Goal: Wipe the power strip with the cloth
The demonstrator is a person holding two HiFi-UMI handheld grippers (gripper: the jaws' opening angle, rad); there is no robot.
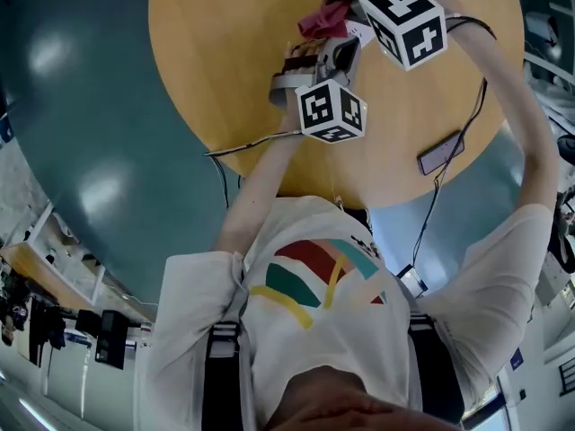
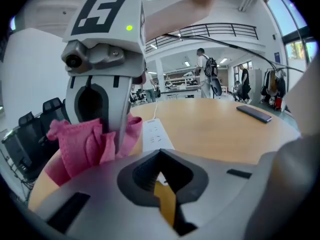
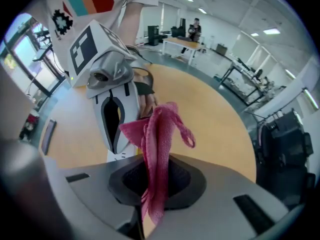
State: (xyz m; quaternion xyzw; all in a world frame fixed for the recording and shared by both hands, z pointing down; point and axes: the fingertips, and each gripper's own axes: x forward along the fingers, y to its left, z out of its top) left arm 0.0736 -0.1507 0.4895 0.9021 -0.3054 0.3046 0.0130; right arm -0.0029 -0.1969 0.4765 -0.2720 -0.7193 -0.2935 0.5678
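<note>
Closest in is the left gripper (image 2: 160, 158), its jaws drawn fully together at the near end of the power strip (image 2: 154, 133). Whether they nip the strip's edge or merely sit against it I cannot tell. From that end the power strip's long axis runs straight away along the line the left gripper points. It lies flat on the round wooden worktop (image 2: 220, 129), with its white cord leaving from the far end. The left gripper tilts moderately downward, on an arm that reaches a shorter way than the other.

Just beside the power strip's left long edge, as seen from the left gripper, stands the right gripper (image 3: 152, 170). It points steeply down with its marker cube uppermost. Its jaws are closed on the pink cloth (image 3: 159, 134), pinched as a narrow fold that bunches out beyond the tips, down by the strip's edge. Contact between cloth and strip is not clear. The right arm is stretched long over the worktop.

So the cloth-bearing hand is the one placed to do the work. My reading is that the coming move is a short sideways shift onto the power strip's top face, then strokes along its length. The left gripper looks set to steady the near end. Well to the right of the power strip, a dark phone (image 2: 255, 114) lies apart on the worktop.
</note>
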